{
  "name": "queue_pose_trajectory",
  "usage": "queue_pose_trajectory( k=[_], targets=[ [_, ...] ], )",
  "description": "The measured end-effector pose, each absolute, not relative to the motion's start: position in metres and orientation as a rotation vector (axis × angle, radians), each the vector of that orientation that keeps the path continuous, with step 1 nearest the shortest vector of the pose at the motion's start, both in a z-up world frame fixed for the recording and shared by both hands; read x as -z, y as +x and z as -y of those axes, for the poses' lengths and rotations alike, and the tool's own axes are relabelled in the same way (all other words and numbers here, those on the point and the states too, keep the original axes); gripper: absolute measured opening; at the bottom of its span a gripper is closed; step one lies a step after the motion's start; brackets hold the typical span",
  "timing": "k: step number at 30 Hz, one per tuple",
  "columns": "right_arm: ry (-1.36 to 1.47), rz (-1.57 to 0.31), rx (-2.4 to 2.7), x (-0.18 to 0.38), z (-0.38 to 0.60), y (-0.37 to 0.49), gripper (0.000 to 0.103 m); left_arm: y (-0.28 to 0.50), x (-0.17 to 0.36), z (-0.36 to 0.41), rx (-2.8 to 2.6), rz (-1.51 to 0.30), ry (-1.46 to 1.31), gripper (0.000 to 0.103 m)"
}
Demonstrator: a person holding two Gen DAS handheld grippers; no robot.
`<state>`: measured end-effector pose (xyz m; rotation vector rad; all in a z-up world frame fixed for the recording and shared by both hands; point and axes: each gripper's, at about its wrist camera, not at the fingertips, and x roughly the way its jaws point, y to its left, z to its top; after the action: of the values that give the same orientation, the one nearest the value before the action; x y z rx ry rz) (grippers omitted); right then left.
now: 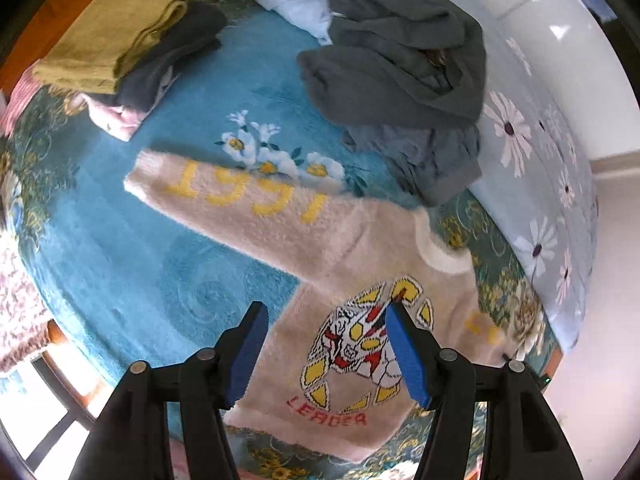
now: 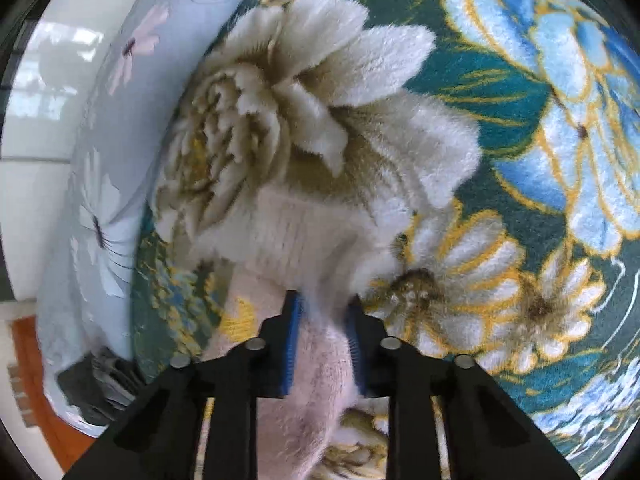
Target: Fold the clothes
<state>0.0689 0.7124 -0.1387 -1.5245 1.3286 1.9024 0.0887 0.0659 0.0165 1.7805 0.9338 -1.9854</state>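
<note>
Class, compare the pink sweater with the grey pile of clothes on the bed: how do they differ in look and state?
The pink sweater lies spread flat, one sleeve stretched out; the grey pile is crumpled in a heap. The sweater carries yellow "1991" lettering and a robot picture; the pile is plain. The right gripper pinches the sweater's other sleeve, while nothing touches the pile. Both rest unfolded on the floral blanket.

A teal floral plush blanket [image 1: 132, 240] covers the bed and carries everything. At lower centre of the left view a pink sweater [image 1: 320, 264] lies flat, one sleeve stretched toward the upper left. A folded stack [image 1: 132, 52], mustard on top, sits at upper left; a crumpled grey heap [image 1: 400, 76] lies at upper right. A pale daisy-print quilt [image 1: 532, 152] borders the right edge.
</note>
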Motion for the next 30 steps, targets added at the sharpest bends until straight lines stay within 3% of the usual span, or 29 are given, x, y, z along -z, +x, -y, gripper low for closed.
queue_pose_trajectory(
  k=[10,17,21,26,30],
  targets=[
    [-1.243,-1.404,-2.119,0.036,-0.717,0.118,0.011,0.111,-0.01,-0.048,1.99,-1.05,1.785,0.065],
    [-1.252,-1.329,-2.38,-0.038,-0.618,0.119,0.011,0.151,0.011,-0.008,1.885,-1.226,1.71,0.065],
    [-1.369,-1.291,-2.519,-0.059,-0.521,0.101,0.011,0.167,0.027,0.035,1.813,-1.293,1.656,0.065],
    [-1.653,-1.219,-2.595,-0.05,-0.385,0.076,0.011,0.175,0.052,0.095,1.753,-1.368,1.596,0.065],
    [-1.894,-1.057,-2.525,-0.018,-0.297,0.065,0.011,0.179,0.081,0.133,1.683,-1.468,1.54,0.065]
  ],
)
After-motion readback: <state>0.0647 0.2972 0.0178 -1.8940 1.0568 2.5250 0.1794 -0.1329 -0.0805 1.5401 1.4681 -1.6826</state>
